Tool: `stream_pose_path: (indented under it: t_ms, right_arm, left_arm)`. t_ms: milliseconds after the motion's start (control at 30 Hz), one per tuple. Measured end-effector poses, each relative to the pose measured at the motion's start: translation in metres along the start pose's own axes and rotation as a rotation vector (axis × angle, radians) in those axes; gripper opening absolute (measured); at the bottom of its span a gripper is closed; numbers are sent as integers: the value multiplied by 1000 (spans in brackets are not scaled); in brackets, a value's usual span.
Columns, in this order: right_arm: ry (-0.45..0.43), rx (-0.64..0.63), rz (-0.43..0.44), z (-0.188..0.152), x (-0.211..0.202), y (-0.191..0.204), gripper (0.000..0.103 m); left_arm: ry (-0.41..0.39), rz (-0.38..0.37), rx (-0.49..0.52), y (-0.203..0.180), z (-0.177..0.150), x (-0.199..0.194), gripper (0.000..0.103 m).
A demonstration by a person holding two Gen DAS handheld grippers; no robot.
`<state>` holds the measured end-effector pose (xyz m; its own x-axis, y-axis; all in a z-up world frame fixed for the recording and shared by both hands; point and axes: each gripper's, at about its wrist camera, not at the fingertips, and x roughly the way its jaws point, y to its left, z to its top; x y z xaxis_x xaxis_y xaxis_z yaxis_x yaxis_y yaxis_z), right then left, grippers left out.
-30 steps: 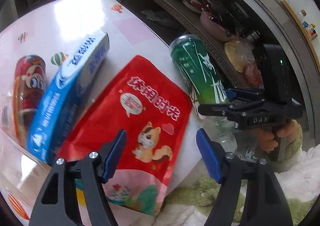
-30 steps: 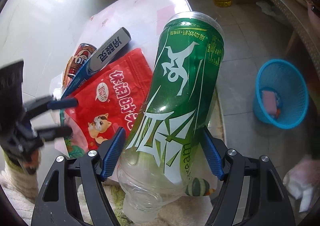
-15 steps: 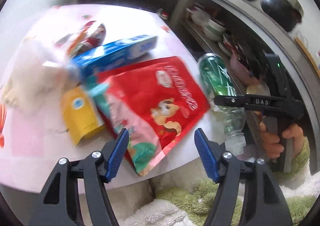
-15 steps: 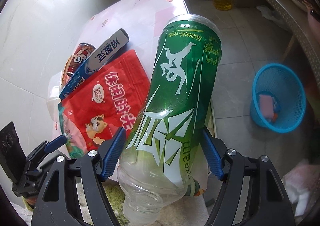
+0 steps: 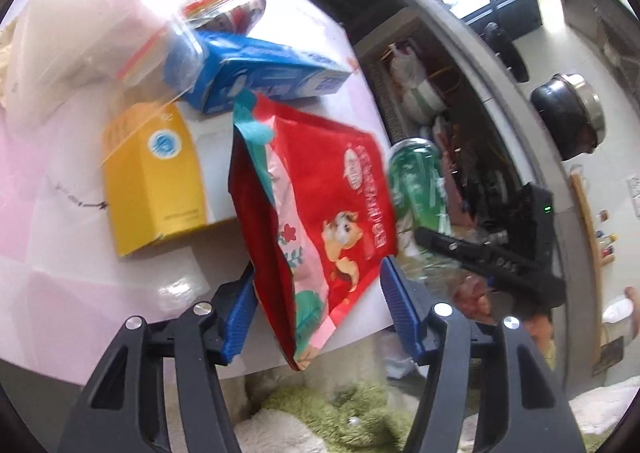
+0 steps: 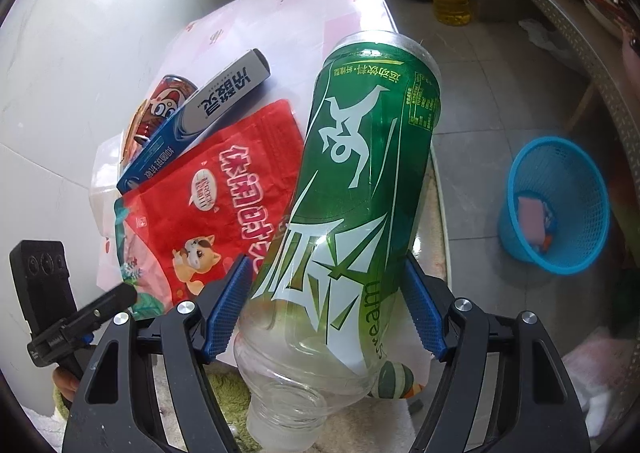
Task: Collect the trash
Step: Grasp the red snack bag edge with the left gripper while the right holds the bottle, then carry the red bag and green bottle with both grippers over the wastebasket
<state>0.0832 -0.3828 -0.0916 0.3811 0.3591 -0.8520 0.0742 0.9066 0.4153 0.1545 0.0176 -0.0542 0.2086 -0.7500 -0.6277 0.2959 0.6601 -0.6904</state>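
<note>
Bottle (image 6: 352, 189) neck (cap end cropped)

Green bottle (image 6: 352, 189) clamped in the right gripper (image 6: 326, 307)

The bottle is held neck-down between the blue pads (image 6: 228, 307), over the table's edge (image 6: 280, 1). A red snack bag (image 6: 208, 205), a blue box (image 6: 192, 121) and a red can (image 6: 160, 109) are seen beyond; a blue basket (image 6: 560, 209) stands on the floor, and the left gripper (image 6: 80, 321) shows at lower left.
</note>
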Motion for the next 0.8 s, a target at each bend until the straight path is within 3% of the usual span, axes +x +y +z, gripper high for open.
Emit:
stream_pose_path:
  t_ms: [100, 333, 467, 800]
  right_arm:
    - [3, -10, -1, 0, 1, 3, 69]
    - [-1, 9, 9, -1, -1, -1, 69]
    - [-21, 47, 36, -4, -4, -7, 68]
    - [-69, 197, 125, -8, -22, -42, 63]
  left_arm:
    - [15, -29, -29, 2, 3, 8, 54]
    - [42, -37, -11, -6, 7, 17, 21]
    - [30, -40, 18, -13, 7, 19, 9]
    - [-29, -73, 128, -42, 12, 14, 5]
